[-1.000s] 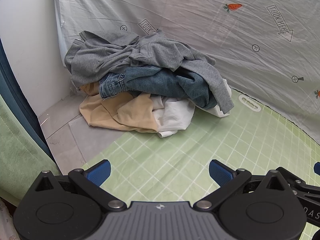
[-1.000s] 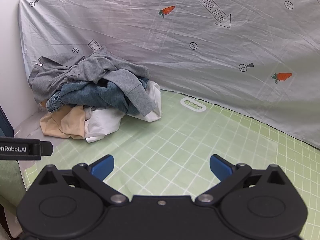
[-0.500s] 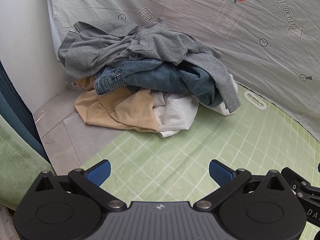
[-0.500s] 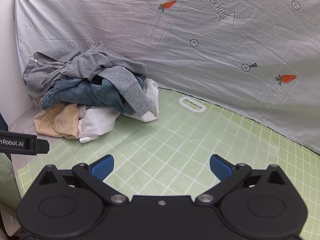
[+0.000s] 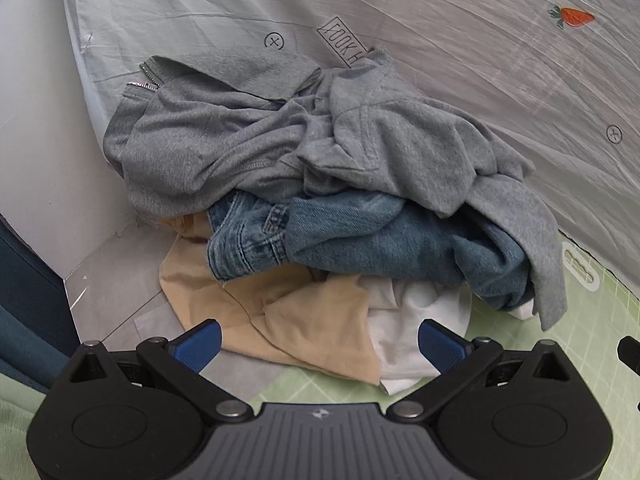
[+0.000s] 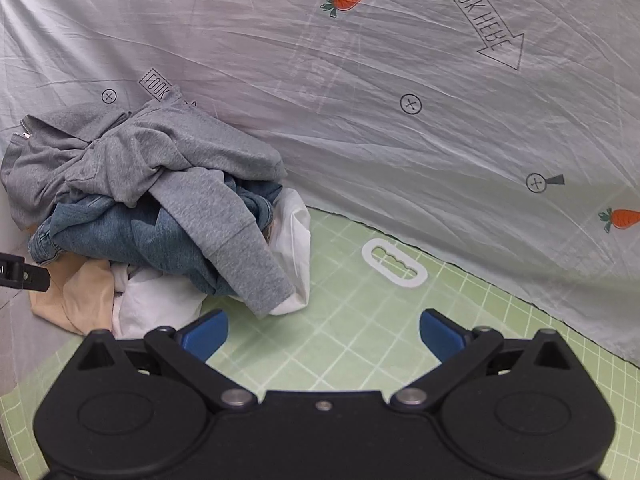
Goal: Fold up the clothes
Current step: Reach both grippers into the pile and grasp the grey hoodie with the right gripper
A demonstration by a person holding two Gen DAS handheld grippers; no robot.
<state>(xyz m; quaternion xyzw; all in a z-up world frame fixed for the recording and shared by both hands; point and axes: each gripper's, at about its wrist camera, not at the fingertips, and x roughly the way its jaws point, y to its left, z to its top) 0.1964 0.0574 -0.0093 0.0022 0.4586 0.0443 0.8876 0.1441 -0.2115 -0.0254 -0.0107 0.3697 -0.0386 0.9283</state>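
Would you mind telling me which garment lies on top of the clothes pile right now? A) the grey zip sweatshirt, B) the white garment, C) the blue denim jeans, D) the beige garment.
A: the grey zip sweatshirt is draped over the blue denim jeans, while the beige garment and the white garment lie at the bottom of the pile.
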